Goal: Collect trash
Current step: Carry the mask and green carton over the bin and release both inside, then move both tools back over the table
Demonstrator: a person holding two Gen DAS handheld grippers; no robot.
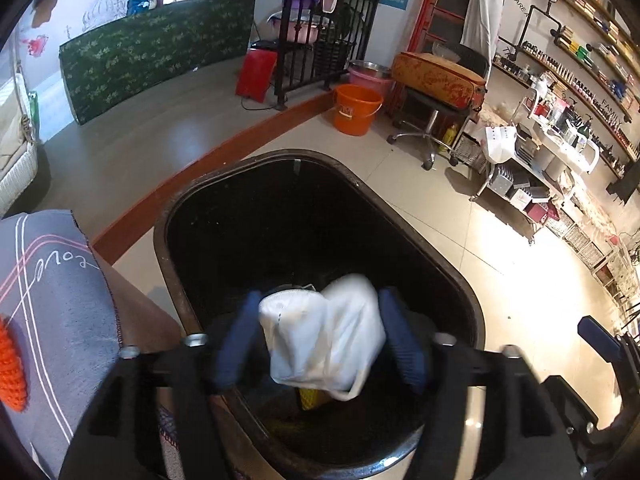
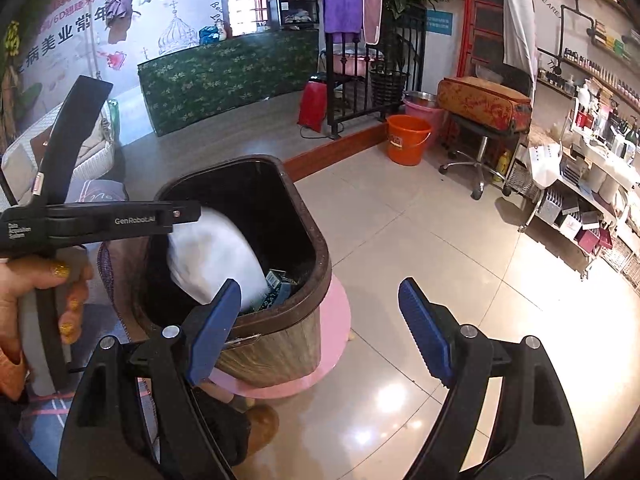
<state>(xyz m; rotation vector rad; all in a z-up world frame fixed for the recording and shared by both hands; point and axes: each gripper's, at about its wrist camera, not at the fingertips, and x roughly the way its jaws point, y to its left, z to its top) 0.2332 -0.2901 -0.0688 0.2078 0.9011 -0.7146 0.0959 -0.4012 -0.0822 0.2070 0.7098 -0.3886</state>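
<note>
A dark bin with a wood-pattern side stands on the tiled floor. My left gripper hangs over its mouth, pointing down, and its blue pads stand apart. Between them is a white face mask, blurred and loose; in the right wrist view the mask shows inside the bin, just under the left gripper, which a hand holds. A green and blue packet and a yellow item lie inside. My right gripper is open and empty beside the bin's right rim.
The bin rests on a pink round base. A grey cloth covers a surface to its left. Further back are an orange bucket, a stool carrying a patterned case, a stocked shelf cart and a raised wooden step.
</note>
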